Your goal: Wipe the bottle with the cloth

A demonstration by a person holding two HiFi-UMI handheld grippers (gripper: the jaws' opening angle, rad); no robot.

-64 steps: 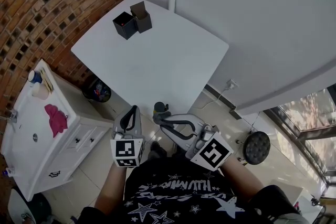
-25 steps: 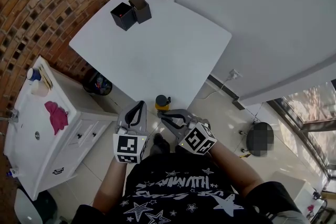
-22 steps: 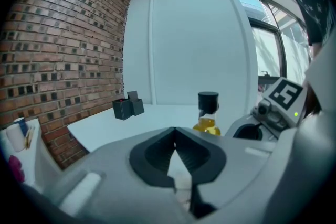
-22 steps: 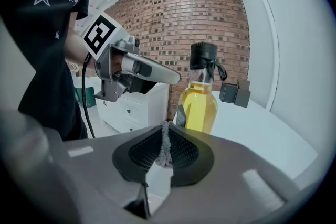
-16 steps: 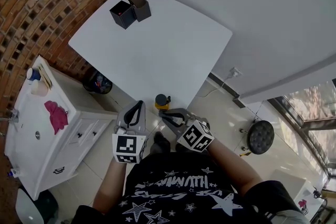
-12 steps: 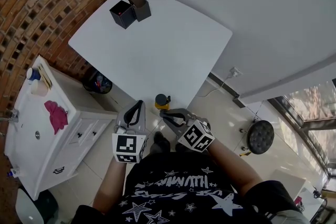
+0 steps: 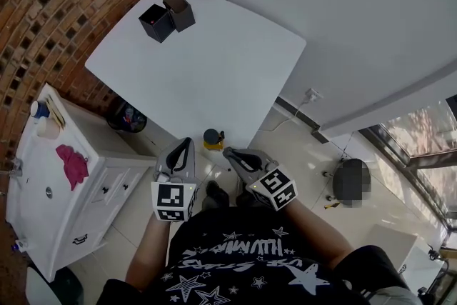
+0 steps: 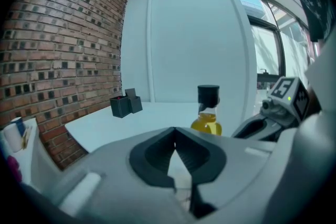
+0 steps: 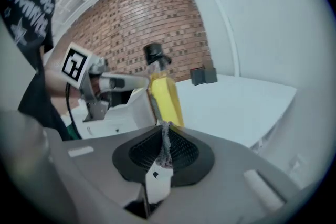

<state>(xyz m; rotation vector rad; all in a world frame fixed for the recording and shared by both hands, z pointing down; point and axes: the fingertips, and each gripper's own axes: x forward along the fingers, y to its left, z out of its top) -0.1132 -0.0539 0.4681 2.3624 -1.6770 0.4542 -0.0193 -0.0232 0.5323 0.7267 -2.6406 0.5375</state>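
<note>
Clear bottle (image 7: pixel 213 139) of yellow liquid, black cap, upright at near edge of white table (image 7: pixel 214 61). Right gripper (image 7: pixel 230 153) jaws clamped on thin grey cloth (image 9: pixel 165 147); left gripper (image 7: pixel 183 146) jaws together, empty. Risk: 1 unsteadied sideways wipe could tip bottle off edge.

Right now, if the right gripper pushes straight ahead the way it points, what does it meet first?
Most likely the bottle. In the right gripper view it stands directly ahead of the right gripper, whose jaws are shut on the cloth. The gap between them looks small but is hard to judge.
</note>
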